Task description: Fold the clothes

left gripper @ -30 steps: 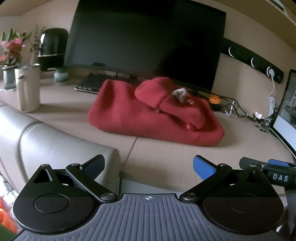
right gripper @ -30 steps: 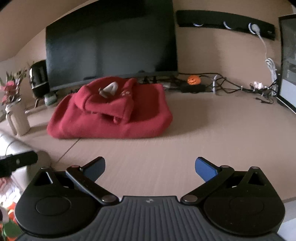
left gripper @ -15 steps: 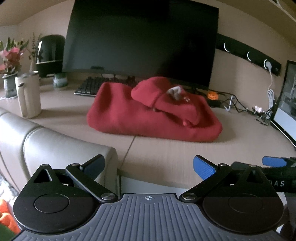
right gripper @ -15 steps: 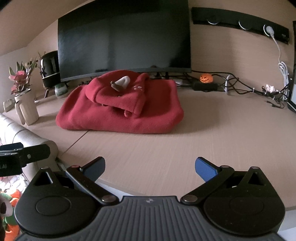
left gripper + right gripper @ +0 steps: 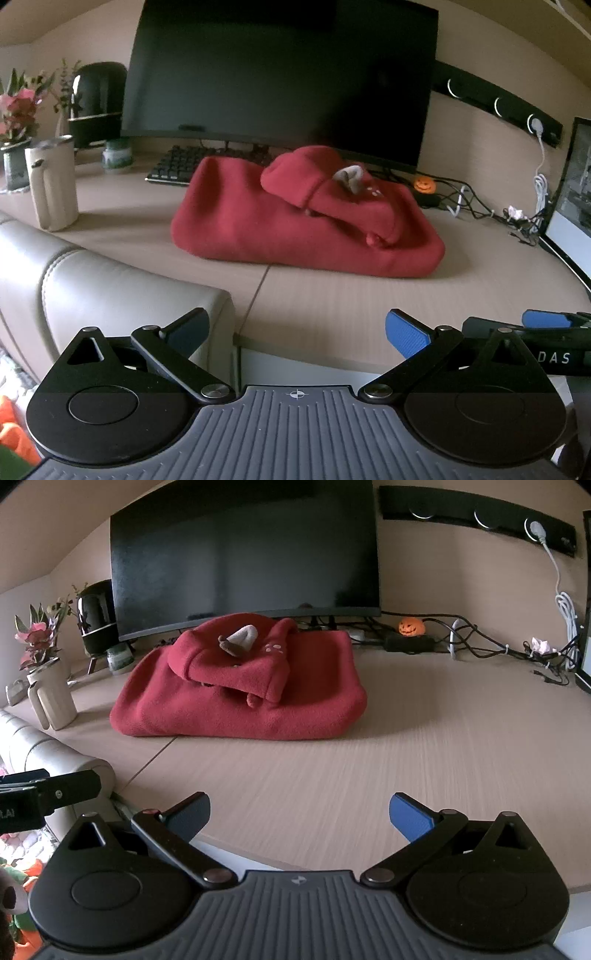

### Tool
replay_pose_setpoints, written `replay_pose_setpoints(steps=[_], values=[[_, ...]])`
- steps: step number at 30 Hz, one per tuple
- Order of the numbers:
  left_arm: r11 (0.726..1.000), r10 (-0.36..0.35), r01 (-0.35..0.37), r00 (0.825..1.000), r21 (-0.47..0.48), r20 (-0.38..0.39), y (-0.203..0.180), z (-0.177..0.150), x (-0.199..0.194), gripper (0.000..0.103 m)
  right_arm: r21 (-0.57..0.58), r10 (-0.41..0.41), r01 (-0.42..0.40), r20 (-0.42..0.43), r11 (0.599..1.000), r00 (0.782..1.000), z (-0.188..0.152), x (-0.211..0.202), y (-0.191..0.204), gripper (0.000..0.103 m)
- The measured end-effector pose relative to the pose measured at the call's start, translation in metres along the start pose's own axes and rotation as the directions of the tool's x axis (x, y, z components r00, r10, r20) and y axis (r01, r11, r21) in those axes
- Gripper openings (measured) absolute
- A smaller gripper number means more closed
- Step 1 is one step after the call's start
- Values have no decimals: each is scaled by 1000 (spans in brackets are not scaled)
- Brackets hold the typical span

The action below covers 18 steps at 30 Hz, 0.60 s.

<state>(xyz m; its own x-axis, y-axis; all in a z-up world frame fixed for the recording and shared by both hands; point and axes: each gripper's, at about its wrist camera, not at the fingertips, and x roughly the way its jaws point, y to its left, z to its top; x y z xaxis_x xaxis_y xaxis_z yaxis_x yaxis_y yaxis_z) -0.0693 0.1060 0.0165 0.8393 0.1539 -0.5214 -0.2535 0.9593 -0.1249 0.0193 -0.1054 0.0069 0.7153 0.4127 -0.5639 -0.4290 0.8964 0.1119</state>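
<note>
A red fleece hoodie [image 5: 295,229] lies folded in a thick bundle on the wooden desk [image 5: 369,302], its hood on top with a small white and brown ear. It also shows in the right wrist view [image 5: 240,694]. My left gripper [image 5: 297,330] is open and empty, held back at the desk's near edge, well short of the hoodie. My right gripper [image 5: 299,814] is open and empty, also over the near edge. The right gripper shows at the right of the left wrist view [image 5: 543,325].
A large monitor [image 5: 280,77] and a keyboard [image 5: 181,166] stand behind the hoodie. A cream mug [image 5: 51,188], a flower vase [image 5: 16,162] and a black speaker [image 5: 98,103] sit at the left. Cables and a pumpkin toy [image 5: 411,626] lie at the back right. A grey chair back [image 5: 92,288] is near left.
Both grippers have pulled back and away from the desk, so the hoodie looks a little farther off. The hoodie has not moved. Both grippers stay open.
</note>
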Motion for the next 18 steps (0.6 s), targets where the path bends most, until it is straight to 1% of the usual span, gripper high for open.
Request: replay_pose_setpoints(steps=[18], values=[[1000, 2, -2, 1000, -6, -4, 4, -2, -3, 103, 0, 7, -7, -5, 1000, 1000, 0, -1, 6, 103]])
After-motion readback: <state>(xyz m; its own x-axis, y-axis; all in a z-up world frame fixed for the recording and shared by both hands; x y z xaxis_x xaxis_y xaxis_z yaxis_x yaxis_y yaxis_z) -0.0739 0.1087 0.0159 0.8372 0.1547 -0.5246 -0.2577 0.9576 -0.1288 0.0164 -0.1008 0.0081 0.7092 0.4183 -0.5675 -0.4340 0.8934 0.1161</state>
